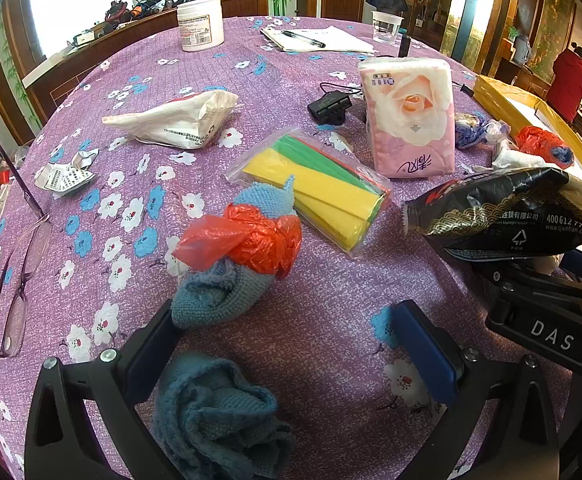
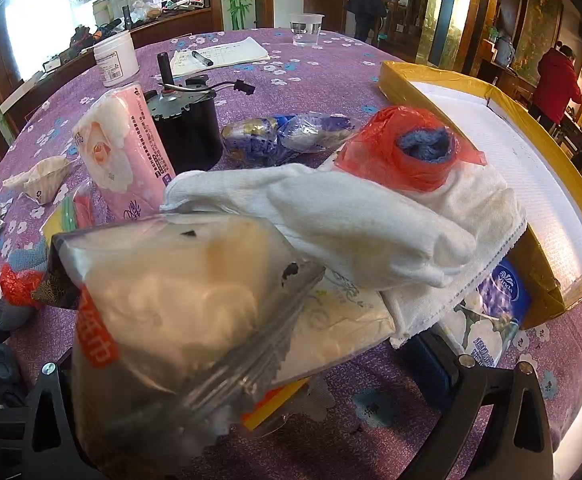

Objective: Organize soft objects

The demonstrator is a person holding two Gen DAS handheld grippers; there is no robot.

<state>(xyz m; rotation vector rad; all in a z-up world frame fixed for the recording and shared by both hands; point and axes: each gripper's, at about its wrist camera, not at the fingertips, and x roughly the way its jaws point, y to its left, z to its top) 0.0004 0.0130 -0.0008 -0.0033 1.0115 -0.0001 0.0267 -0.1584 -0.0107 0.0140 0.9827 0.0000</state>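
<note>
My left gripper [image 1: 291, 336] is open and empty above the purple tablecloth [image 1: 323, 332]. A crumpled blue cloth [image 1: 219, 412] lies between its jaws near the left finger. Just ahead lies a blue cloth roll wrapped in red plastic [image 1: 247, 248], then a clear pack of yellow and green sponges [image 1: 319, 188] and a pink tissue pack [image 1: 411, 116]. My right gripper holds a black-backed clear bag of white wipes [image 2: 179, 304], also seen in the left wrist view [image 1: 503, 212]; its jaws are hidden behind the bag. White cloths [image 2: 371, 216] carry a second red-wrapped blue roll [image 2: 407, 148].
A yellow box with white lining [image 2: 531, 152] sits at the right. A black motor [image 2: 187, 124], blue-patterned bags [image 2: 287, 136], a Vinda tissue pack [image 2: 495, 316], glasses [image 1: 19, 272], a white paper bag [image 1: 179, 120], a white tub [image 1: 201, 24], notepad with pen [image 1: 315, 38] and a cup [image 1: 387, 26] lie around.
</note>
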